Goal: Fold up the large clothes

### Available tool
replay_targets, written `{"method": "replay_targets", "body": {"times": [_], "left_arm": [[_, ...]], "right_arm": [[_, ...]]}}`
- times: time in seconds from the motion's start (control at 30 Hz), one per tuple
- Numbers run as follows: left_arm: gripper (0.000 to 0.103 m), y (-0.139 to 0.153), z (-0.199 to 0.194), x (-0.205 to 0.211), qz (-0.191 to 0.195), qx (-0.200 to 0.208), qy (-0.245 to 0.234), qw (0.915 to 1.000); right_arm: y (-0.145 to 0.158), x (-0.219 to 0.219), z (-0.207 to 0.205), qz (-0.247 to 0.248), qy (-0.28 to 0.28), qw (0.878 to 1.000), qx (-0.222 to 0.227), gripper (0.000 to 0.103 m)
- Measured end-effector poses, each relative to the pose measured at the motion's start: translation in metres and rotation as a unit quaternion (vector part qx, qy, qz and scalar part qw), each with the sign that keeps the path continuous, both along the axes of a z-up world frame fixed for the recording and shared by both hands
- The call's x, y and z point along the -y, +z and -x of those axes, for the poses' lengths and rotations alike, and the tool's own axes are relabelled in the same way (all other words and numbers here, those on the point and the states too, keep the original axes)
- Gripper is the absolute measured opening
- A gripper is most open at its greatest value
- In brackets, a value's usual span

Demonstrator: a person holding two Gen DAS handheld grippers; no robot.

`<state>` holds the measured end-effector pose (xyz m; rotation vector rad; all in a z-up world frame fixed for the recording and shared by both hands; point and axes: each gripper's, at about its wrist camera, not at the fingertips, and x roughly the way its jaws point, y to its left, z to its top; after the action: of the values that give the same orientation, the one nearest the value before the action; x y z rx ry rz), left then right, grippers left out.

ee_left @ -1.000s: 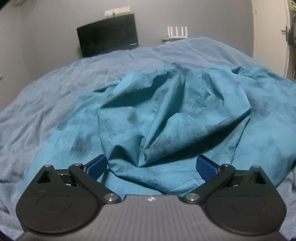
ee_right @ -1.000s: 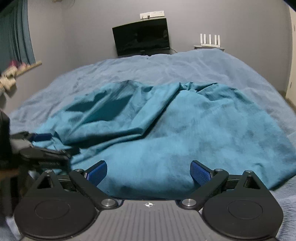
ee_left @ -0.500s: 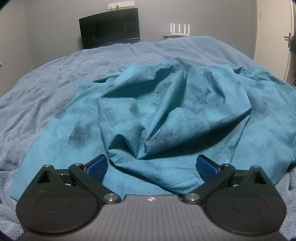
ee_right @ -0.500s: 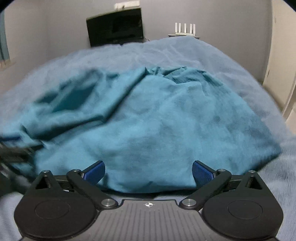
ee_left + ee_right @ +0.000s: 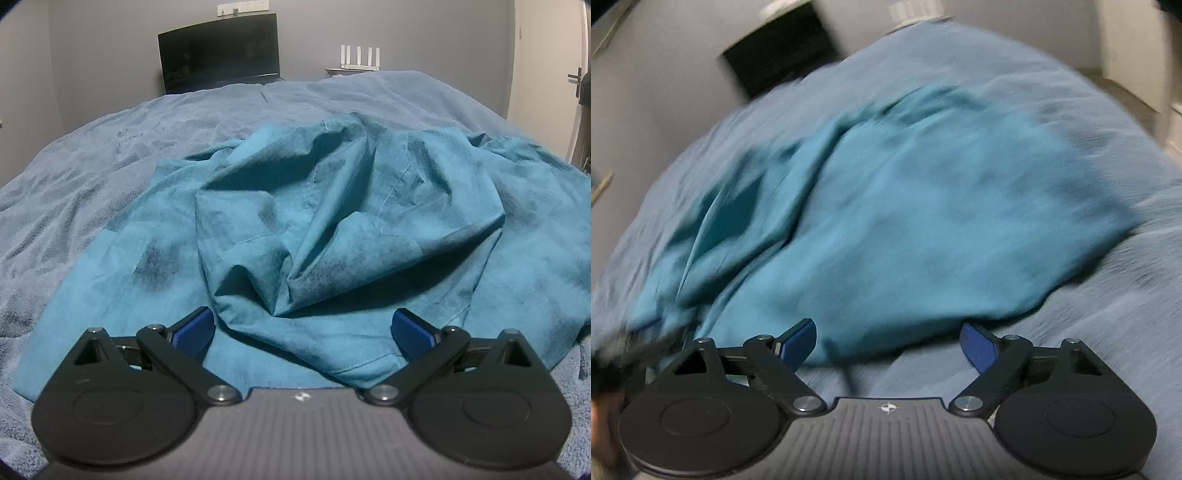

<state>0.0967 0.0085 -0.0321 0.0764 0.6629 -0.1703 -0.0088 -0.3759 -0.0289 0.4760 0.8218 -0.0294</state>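
Teal cotton garment [image 5: 332,229], large and crumpled, lies on the grey-blue fleece bedspread [image 5: 92,155] straight ahead at 12 o'clock of the left gripper [image 5: 303,328], whose blue-padded jaws stand wide apart, holding nothing, with the near hem between and just beyond them. A puffed, folded-over bunch sits on the middle of the flatter layer; the cloth's long axis seems to run from 9 to 3 o'clock across this view. The right gripper [image 5: 888,341], also spread and empty, hovers at the cloth's near edge [image 5: 886,350], the bulk spreading toward 11 o'clock; that view is motion-blurred. Both are about equally near, I judge. Nothing blocks the way. A black monitor [image 5: 218,51] and a white router [image 5: 360,57] stand well beyond, against the grey wall.
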Motion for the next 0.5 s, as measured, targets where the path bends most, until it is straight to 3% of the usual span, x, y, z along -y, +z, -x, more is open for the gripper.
{"method": "replay_targets", "body": {"times": [0.17, 0.23, 0.4, 0.5], "left_arm": [[0.103, 0.001, -0.002, 0.002, 0.000, 0.003, 0.002, 1.0000], [0.103, 0.007, 0.001, 0.002, 0.002, 0.014, 0.011, 0.9998], [0.103, 0.036, 0.012, 0.005, -0.018, 0.084, -0.002, 0.9963], [0.103, 0.050, 0.002, -0.021, 0.009, 0.088, 0.027, 0.9957]], "right_arm": [[-0.003, 0.040, 0.002, -0.065, -0.061, 0.996, 0.019, 0.085], [-0.002, 0.044, 0.005, -0.056, -0.075, 0.995, 0.026, 0.085], [0.010, 0.042, 0.006, -0.018, -0.093, 0.995, 0.043, 0.085], [0.020, 0.056, 0.008, -0.017, -0.122, 0.990, 0.063, 0.086]]}}
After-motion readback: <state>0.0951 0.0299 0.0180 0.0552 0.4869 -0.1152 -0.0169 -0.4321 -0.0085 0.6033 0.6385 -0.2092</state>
